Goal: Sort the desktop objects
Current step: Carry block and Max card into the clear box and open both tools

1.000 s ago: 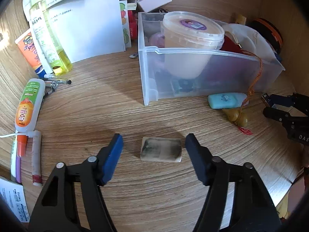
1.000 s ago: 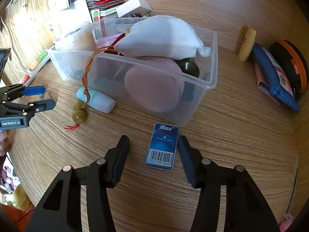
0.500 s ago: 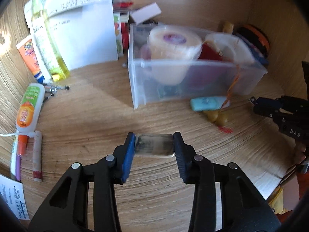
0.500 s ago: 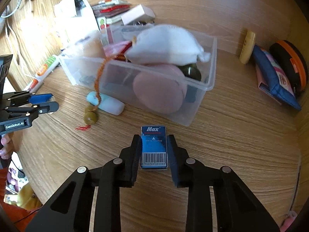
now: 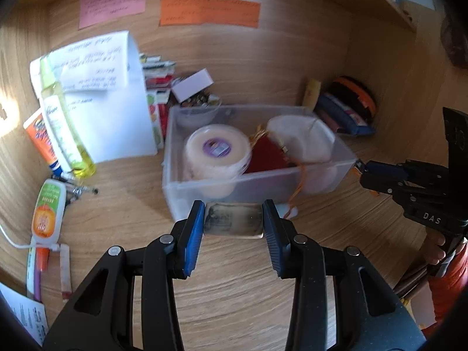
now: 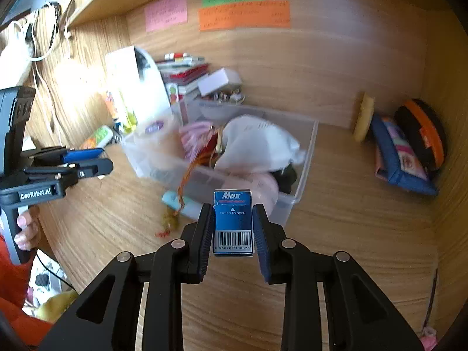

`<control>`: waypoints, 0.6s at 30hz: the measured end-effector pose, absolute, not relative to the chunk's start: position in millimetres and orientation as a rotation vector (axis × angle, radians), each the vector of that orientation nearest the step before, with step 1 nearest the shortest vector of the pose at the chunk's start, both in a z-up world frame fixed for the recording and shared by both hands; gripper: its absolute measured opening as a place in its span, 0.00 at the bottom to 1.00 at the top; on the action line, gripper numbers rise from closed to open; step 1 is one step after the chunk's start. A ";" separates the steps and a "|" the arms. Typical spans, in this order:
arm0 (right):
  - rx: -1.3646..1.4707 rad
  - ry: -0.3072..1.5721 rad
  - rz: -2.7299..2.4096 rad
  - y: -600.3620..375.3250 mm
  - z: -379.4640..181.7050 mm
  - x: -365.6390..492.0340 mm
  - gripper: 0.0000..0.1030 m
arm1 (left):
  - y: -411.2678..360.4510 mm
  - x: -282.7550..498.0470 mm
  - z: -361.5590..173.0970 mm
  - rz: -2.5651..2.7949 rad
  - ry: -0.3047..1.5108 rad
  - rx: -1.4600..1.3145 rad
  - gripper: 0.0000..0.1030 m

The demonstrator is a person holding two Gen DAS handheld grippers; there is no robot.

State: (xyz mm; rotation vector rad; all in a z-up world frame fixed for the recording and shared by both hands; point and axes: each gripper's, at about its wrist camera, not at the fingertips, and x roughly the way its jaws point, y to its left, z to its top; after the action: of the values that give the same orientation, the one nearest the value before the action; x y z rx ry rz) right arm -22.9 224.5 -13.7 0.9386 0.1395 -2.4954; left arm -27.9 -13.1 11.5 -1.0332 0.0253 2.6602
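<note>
My left gripper [image 5: 233, 222] is shut on a dirty beige eraser [image 5: 233, 220] and holds it in the air in front of the clear plastic bin [image 5: 204, 185]. My right gripper [image 6: 233, 224] is shut on a small blue "Max" staple box [image 6: 233, 222], held above the desk near the bin's [image 6: 304, 175] front corner. The bin holds a round lidded tub [image 5: 218, 152], a red pouch [image 5: 267, 156] and a white cloth bag [image 6: 257, 146]. Each gripper shows in the other's view: the right one [image 5: 362, 172], the left one [image 6: 102, 162].
A light blue case [image 6: 187, 204] and beads on an orange cord [image 6: 168, 222] lie in front of the bin. Bottles and tubes [image 5: 48, 213] lie at the left by white papers [image 5: 108, 102]. A blue pouch [image 6: 400, 158] and orange-black case [image 6: 424, 134] sit at the right wall.
Both grippers closed on their objects, the eraser and the staple box, and lifted them off the desk. The views now tilt up toward the back wall.
</note>
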 end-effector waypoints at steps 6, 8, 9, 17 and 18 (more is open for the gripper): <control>0.883 0.084 -2.519 229.5 -0.9 -32.3 0.24 | 3.9 -35.3 27.1 2.635 0.021 -0.966 0.38; 0.870 0.068 -2.526 231.0 1.5 -36.7 0.24 | 9.9 -40.7 30.2 2.636 0.032 -0.944 0.38; 0.867 0.063 -2.529 232.0 2.2 -38.8 0.24 | 12.6 -43.6 30.9 2.643 0.041 -0.940 0.38; 0.895 0.027 -2.547 234.6 -7.0 -63.7 0.24 | 31.7 -76.0 20.6 2.606 0.067 -1.004 0.38; 0.900 0.027 -2.548 234.6 -8.4 -66.4 0.24 | 34.4 -78.7 19.6 2.599 0.070 -1.008 0.38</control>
State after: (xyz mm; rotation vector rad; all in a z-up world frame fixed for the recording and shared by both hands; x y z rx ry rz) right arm -66.4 234.6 -8.4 0.8996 0.0267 -2.5478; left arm -78.7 34.4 19.6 -1.0084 0.0704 2.5987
